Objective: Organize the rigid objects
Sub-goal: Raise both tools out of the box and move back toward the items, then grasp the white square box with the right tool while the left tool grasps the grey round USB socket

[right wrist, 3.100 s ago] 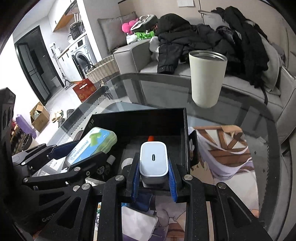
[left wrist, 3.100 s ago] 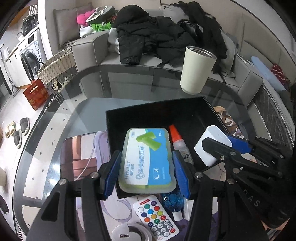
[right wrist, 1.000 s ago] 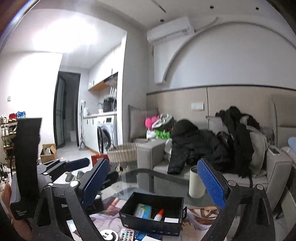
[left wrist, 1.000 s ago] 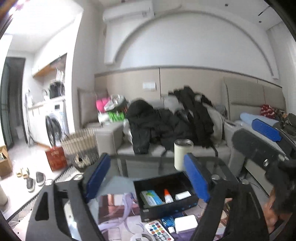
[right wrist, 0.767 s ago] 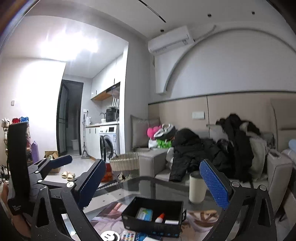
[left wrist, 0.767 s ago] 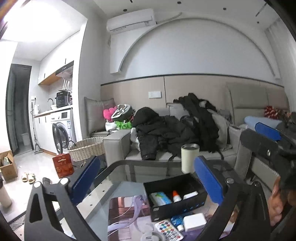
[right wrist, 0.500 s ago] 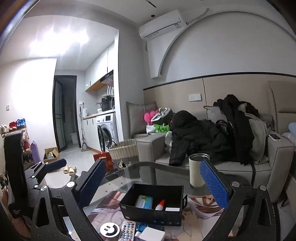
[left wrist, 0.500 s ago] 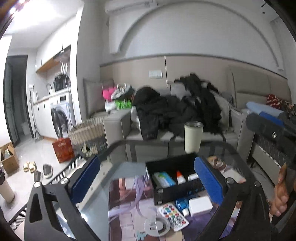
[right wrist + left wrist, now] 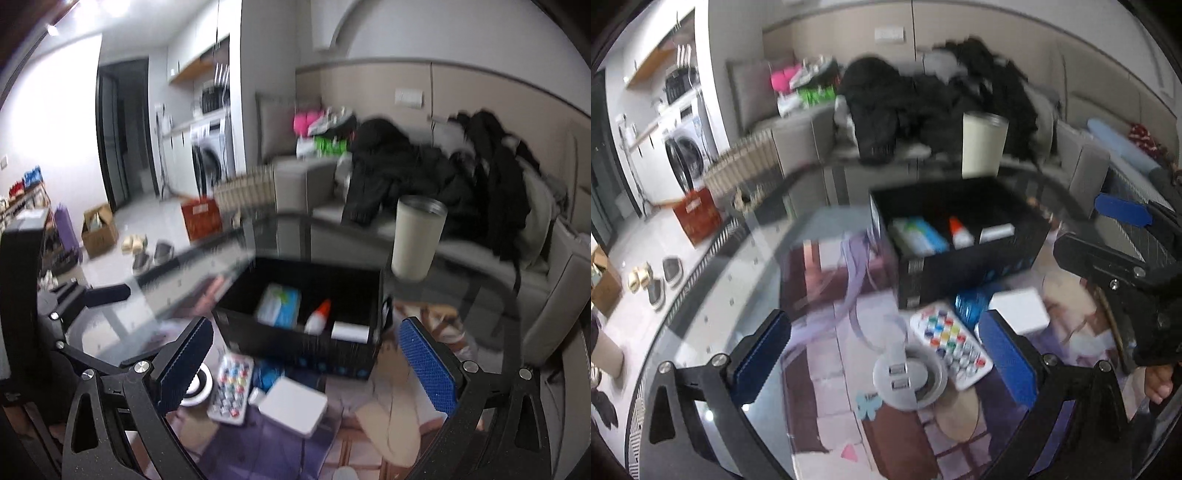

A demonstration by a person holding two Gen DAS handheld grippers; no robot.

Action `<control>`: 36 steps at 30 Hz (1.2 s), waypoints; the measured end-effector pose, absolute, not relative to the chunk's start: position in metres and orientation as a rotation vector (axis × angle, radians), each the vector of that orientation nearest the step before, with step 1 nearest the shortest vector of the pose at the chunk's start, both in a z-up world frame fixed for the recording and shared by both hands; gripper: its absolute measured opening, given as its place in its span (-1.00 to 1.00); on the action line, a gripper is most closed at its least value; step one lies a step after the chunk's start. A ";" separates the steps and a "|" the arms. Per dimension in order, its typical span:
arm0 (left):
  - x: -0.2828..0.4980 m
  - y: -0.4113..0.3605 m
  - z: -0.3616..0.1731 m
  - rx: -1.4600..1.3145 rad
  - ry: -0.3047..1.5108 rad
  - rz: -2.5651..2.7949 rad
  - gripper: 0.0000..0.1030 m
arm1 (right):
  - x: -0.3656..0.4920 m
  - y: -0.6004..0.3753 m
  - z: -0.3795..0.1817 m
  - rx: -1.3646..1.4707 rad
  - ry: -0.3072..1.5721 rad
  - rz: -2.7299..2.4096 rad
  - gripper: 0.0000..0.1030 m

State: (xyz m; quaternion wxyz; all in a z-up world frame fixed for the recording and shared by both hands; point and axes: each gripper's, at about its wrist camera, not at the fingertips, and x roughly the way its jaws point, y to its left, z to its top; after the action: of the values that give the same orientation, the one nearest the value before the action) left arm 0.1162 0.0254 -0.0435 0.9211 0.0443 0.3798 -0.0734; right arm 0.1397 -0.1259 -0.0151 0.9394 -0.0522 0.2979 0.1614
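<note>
One black box (image 9: 295,345) holds three items: earplug pack (image 9: 277,306), glue bottle (image 9: 317,318), white charger (image 9: 350,331). Both frames blurred. Left hand-held gripper (image 9: 882,354) and right hand-held gripper (image 9: 306,360) gape empty.

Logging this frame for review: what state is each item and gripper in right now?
left gripper: open, empty
right gripper: open, empty
black box: open-topped, partly filled
earplug pack: in box
glue bottle: in box
white charger: in box
remote: on table, outside box
white flat box: on table, outside box
tumbler: upright, behind box
</note>
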 end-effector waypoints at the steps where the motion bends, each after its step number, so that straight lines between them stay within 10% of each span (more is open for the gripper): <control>1: 0.117 0.027 -0.048 0.086 0.805 -0.152 0.99 | 0.143 -0.124 -0.022 -0.111 0.633 0.338 0.99; 36: 0.121 0.005 -0.080 0.158 0.944 -0.213 0.98 | 0.163 -0.167 -0.124 -0.180 0.959 0.231 0.82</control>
State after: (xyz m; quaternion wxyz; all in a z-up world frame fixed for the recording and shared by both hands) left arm 0.1210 0.0052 -0.0797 0.8821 0.0757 0.4535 -0.1024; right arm 0.1627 -0.1670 -0.1236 0.8768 -0.0863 0.4599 0.1105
